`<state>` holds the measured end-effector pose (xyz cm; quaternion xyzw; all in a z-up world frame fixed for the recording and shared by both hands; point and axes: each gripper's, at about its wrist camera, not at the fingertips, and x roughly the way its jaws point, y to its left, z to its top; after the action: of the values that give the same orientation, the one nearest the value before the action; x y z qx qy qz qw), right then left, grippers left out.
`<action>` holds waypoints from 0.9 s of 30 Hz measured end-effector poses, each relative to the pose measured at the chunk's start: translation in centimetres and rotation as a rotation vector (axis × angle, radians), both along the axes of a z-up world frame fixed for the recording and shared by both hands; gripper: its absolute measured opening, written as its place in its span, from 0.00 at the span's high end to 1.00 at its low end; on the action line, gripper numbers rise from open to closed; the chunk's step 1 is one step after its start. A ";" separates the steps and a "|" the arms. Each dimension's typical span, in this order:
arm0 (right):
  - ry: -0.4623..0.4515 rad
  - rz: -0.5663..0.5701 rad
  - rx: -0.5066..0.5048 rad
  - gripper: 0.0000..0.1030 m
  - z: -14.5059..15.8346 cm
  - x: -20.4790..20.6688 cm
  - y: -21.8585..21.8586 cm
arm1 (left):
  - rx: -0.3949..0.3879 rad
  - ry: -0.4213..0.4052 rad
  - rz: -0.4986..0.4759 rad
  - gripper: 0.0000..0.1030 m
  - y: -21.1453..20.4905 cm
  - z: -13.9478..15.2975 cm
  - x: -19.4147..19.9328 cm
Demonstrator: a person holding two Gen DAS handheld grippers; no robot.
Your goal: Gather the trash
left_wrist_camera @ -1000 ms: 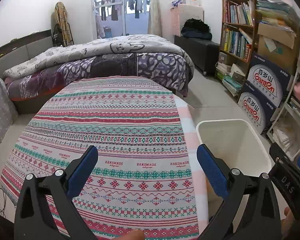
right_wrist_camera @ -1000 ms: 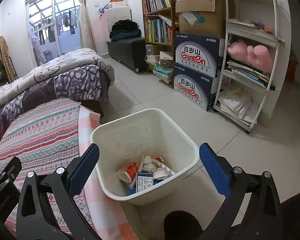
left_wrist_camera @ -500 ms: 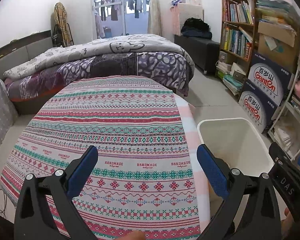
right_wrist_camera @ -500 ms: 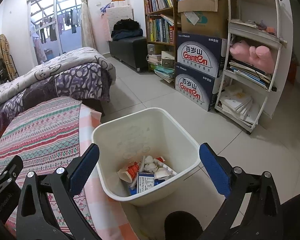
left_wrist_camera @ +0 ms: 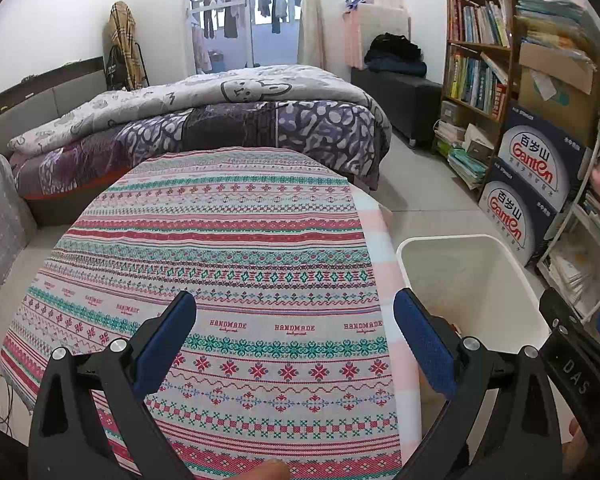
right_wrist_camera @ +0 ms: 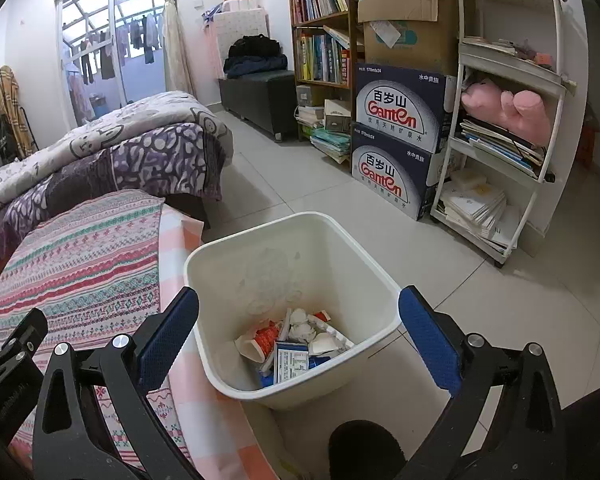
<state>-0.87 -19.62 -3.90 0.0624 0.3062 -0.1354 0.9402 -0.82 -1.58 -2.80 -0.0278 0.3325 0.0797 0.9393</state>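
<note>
A white plastic bin stands on the floor at the table's right edge and holds crumpled paper, wrappers and small cartons. My right gripper is open and empty, above the bin's near rim. My left gripper is open and empty, above the patterned tablecloth. The bin also shows in the left wrist view, to the right of the table. No loose trash shows on the cloth.
A bed with a purple quilt lies beyond the table. Bookshelves, stacked Ganten boxes and a white rack line the right wall. Tiled floor surrounds the bin. A grey cushion sits left.
Both views have shifted slightly; the bin sits a touch nearer the right gripper. Both grippers stay open and empty.
</note>
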 end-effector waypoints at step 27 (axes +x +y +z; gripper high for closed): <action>0.023 0.006 0.010 0.07 -0.4 0.2 -0.5 | -0.016 0.023 0.012 0.07 0.6 -0.6 0.4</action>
<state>-0.68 -20.16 -4.30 0.0645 0.3178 -0.1316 0.9368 -0.44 -1.02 -3.37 -0.0364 0.3436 0.0827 0.9348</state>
